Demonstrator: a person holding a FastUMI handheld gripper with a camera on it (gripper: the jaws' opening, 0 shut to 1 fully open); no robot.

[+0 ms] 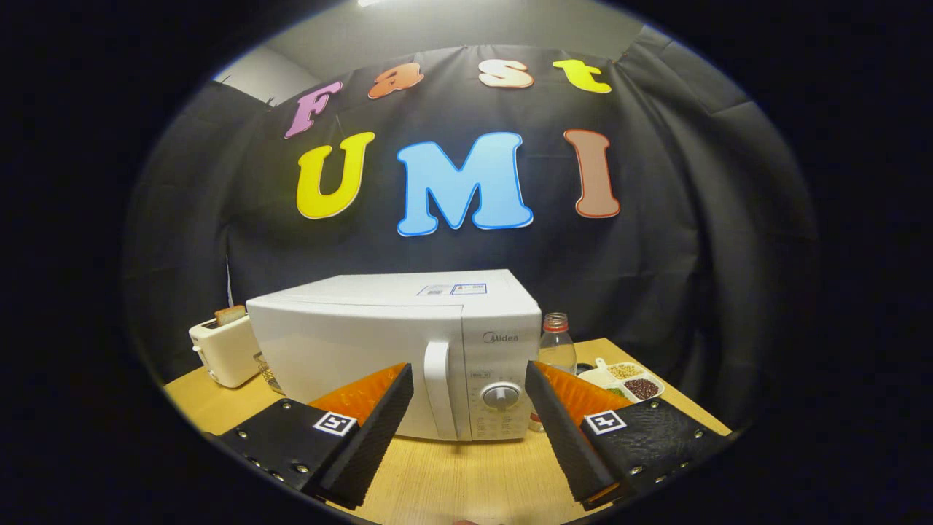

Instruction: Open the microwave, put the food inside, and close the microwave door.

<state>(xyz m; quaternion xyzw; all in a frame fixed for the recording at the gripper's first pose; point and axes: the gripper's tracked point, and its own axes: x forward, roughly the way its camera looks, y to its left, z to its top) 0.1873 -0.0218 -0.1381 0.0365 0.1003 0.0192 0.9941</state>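
White microwave (pixel 393 350) sits shut on the desk (pixel 452 481), its door handle (pixel 437 390) just ahead between the fingers of the released hand-held gripper (pixel 466 379), likely lined up to pull it open.

Dim booth lit from a ceiling lamp (pixel 370 2) above, soft glare on the white microwave (pixel 397 343) top, strong fisheye bending and darkening toward edges, centre sharp, spread-apart gripper (pixel 469 379) fingers near lens slightly soft.

Staged booth kitchen (cloth wall (pixel 656 255), microwave (pixel 364 343))
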